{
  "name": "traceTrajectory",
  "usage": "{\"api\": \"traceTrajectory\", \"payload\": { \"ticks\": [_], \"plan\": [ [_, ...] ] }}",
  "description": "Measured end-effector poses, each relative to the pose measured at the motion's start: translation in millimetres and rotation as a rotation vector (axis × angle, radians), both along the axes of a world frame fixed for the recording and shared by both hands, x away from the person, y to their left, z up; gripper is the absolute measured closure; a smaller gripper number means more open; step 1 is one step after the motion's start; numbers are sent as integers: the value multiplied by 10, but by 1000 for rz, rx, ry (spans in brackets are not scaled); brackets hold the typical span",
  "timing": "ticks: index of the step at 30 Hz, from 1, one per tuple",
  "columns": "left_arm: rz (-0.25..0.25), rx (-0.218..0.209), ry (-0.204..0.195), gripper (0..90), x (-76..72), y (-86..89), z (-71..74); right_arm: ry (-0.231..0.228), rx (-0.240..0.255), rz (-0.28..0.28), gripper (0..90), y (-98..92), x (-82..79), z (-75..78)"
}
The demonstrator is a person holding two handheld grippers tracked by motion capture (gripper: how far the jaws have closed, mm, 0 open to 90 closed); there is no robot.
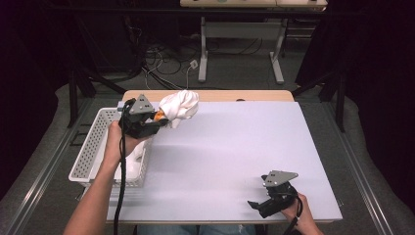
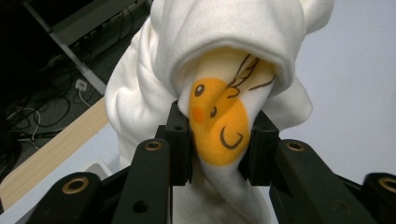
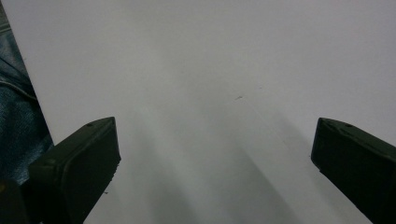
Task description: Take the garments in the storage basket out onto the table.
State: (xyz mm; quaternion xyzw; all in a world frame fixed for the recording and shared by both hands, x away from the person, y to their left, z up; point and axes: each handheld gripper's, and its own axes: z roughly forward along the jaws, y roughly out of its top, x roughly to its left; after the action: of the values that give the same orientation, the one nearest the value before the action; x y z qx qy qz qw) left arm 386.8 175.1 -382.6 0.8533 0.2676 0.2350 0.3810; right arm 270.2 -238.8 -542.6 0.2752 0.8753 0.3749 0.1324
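Holding the bunched white garment (image 2: 219,79) by one fold in your left gripper (image 2: 217,140), clear of the desk (image 1: 235,147) beside the basket (image 1: 93,147), you risk it slipping free, while your right gripper (image 1: 266,201) rests wide open and empty.

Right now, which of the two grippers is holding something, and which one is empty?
The left gripper holds a white garment with an orange print, pinched between its jaws above the white basket. The right gripper rests open on the table, holding nothing.
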Motion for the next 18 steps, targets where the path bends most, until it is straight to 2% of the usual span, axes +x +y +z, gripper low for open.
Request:
{"api": "traceTrajectory", "payload": {
  "ticks": [9,13,17,18],
  "plan": [
    [-26,5,0,684,51,-134,57,1,2,4,8,-2,4,-4],
    [-28,-11,-9,684,70,-192,75,4,-3,3,8,-1,2,-3],
    [-38,7,-9,684,96,-228,112,0,0,2,8,-1,0,-1],
    [-38,-2,-13,684,101,-245,113,0,-2,2,8,-1,2,-3]
  ]
}}
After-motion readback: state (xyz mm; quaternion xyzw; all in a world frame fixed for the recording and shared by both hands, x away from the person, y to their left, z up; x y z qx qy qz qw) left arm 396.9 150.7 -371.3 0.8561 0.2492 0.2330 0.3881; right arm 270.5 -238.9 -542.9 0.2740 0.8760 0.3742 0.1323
